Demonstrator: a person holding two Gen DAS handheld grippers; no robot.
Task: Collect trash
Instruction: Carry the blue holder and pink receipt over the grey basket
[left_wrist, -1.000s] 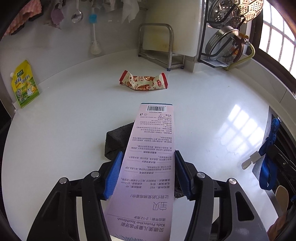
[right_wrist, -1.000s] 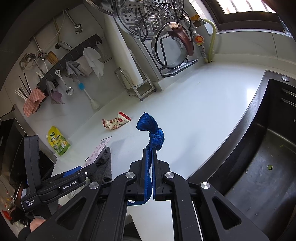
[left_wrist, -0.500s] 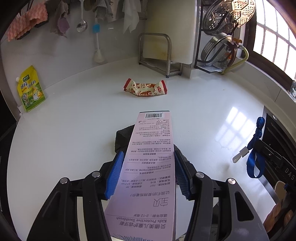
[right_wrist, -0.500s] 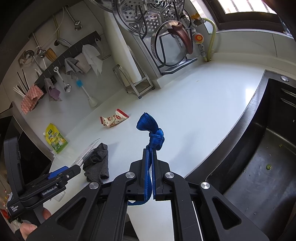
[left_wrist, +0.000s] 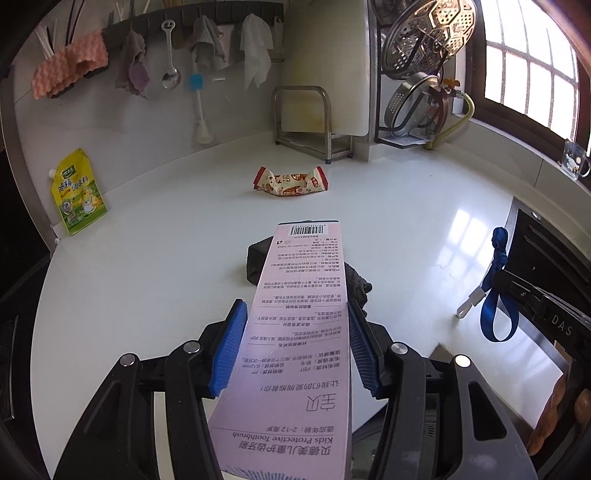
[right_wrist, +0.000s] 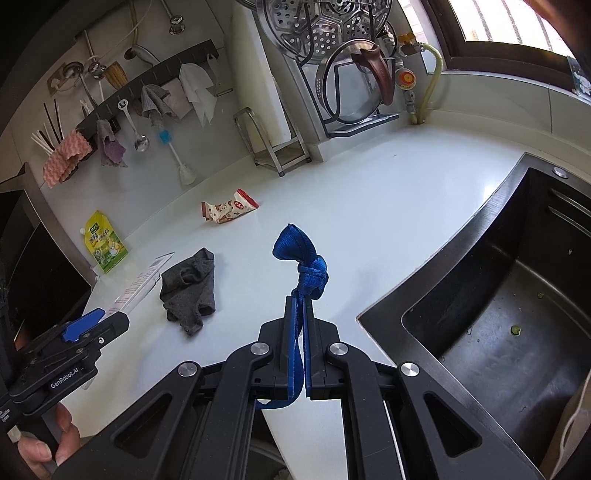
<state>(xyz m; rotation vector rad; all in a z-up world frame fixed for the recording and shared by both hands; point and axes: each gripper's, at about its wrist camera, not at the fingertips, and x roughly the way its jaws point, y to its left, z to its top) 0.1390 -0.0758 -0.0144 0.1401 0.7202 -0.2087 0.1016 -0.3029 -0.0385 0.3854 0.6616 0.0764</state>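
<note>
My left gripper (left_wrist: 293, 332) is shut on a long pink toothbrush package (left_wrist: 295, 332), held flat above the white counter; it also shows in the right wrist view (right_wrist: 142, 282). My right gripper (right_wrist: 300, 301) is shut on a knotted blue strap (right_wrist: 301, 258), seen from the left wrist view (left_wrist: 496, 291) above the counter's right edge. A red-and-cream snack wrapper (left_wrist: 291, 181) lies further back on the counter, also in the right wrist view (right_wrist: 227, 209). A crumpled dark grey cloth (right_wrist: 190, 288) lies just beyond the package, partly hidden by it in the left wrist view (left_wrist: 258, 258).
A yellow seasoning pouch (left_wrist: 77, 192) leans on the left wall. A metal stand (left_wrist: 310, 122) and a rack of steel pans (left_wrist: 417, 74) stand at the back. A dark sink (right_wrist: 498, 314) lies right of the counter. Cloths and utensils hang on a wall rail (right_wrist: 147, 99).
My left gripper has pulled back and risen with the package, so the cloth and wrapper sit farther away. My right gripper holds the strap steady.
</note>
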